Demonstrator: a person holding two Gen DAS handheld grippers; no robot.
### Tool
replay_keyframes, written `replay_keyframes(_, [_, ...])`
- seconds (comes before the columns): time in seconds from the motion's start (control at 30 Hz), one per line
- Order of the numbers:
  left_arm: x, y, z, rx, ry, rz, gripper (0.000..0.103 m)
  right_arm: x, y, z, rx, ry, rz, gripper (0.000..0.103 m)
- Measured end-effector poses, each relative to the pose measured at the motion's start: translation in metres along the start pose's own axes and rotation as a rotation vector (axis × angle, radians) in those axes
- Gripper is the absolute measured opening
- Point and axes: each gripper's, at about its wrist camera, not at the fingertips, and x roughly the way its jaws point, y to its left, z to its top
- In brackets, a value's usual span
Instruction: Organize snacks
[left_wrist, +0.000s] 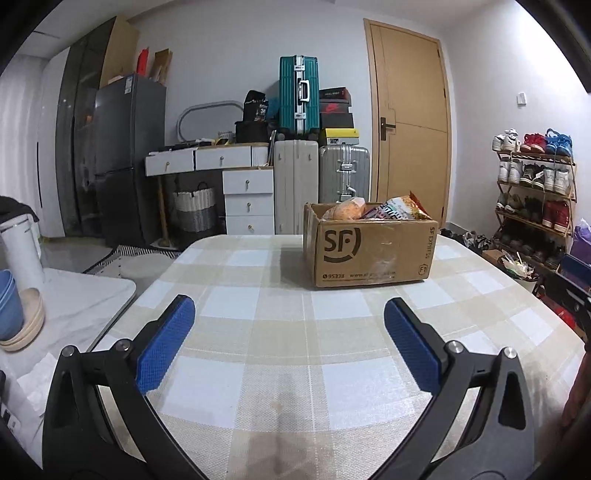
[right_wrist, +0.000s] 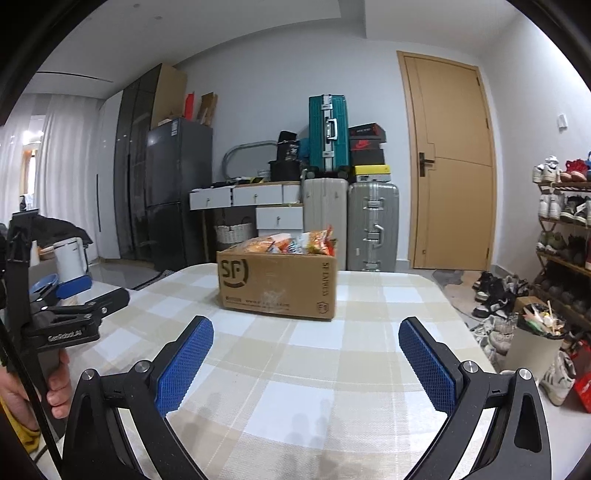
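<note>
A brown SF cardboard box stands on the checked tablecloth, toward the far side. Snack bags stick out of its open top; they are orange and multicoloured. The box also shows in the right wrist view, with the snack bags piled in it. My left gripper is open and empty, low over the cloth, well short of the box. My right gripper is open and empty, also short of the box. The left gripper's body shows at the left of the right wrist view.
A white side table at the left carries a white kettle and stacked bowls. Suitcases, drawers, a fridge and a door stand behind. A shoe rack and a bin are at the right.
</note>
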Motion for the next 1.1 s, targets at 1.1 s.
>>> replay_keyframes(1.1, [-0.019, -0.006, 0.006, 0.004, 0.018, 0.008, 0.102, -0.006, 0.001, -0.002, 0.019, -0.014, -0.003, 0.102])
